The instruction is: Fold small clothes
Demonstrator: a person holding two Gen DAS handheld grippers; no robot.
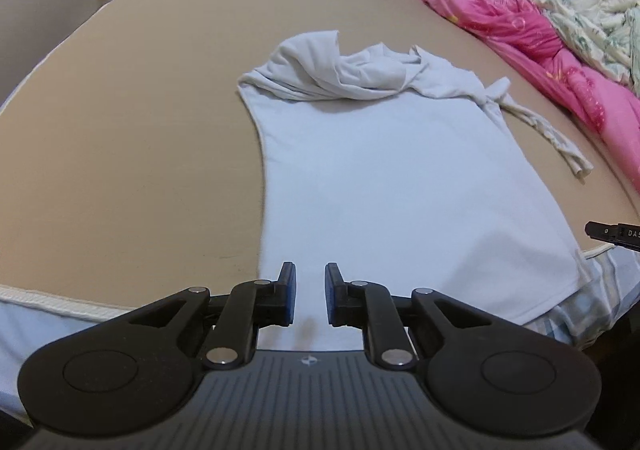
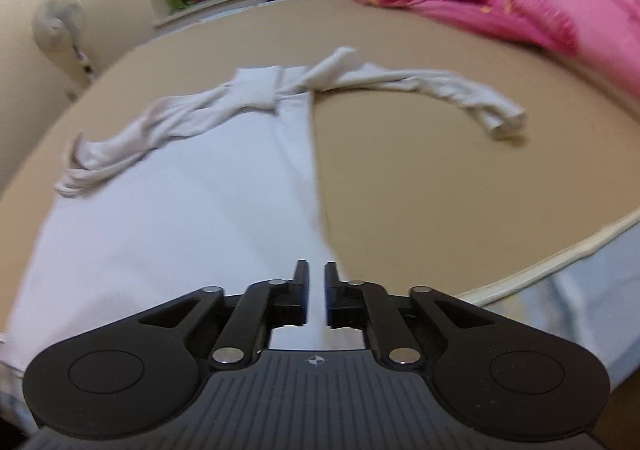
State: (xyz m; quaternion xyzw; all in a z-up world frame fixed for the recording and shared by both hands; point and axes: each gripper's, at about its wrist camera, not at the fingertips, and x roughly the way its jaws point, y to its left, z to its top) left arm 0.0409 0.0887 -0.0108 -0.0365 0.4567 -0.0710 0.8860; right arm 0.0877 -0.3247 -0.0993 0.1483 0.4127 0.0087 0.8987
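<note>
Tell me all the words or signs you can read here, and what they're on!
"DAS": white letters, cut off by the picture's edge, on the black gripper part at the right edge of the left wrist view.
A small round crosshair mark, no letters, on each gripper body.
Nothing readable on the white shirt.

Only "DAS" reads, cut off, on the right tool (image 1: 614, 236).

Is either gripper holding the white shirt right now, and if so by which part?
Neither. The left gripper and right gripper are both open above the hem end of the white shirt, nothing between the fingers.
</note>
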